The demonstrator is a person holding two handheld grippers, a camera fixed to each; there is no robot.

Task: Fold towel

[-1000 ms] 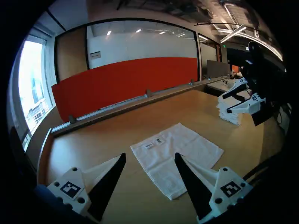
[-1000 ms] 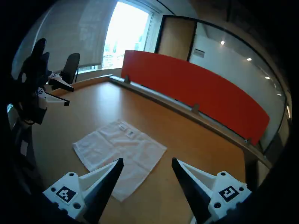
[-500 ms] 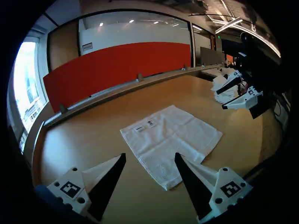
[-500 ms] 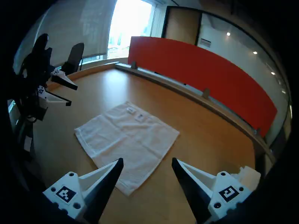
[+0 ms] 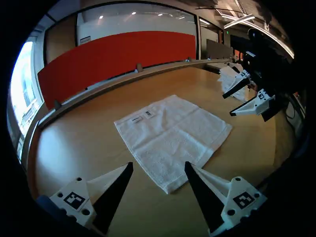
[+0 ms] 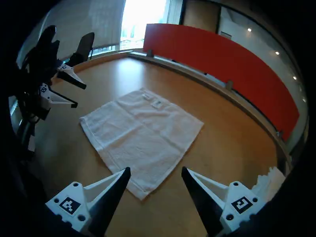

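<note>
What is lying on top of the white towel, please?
Two small labels sit near one edge of the towel. It lies flat on the wooden table, which hides its underside.

Daylight from the window (image 6: 146, 17) blows out white; ceiling strip lights (image 5: 237, 20) add glow. The worktop (image 5: 79, 132) shines softly. Fisheye bends the edges; centres look sharp.

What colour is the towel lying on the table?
White. The flat square cloth towel shows best in the right gripper view, spread on the brown wooden table.
</note>
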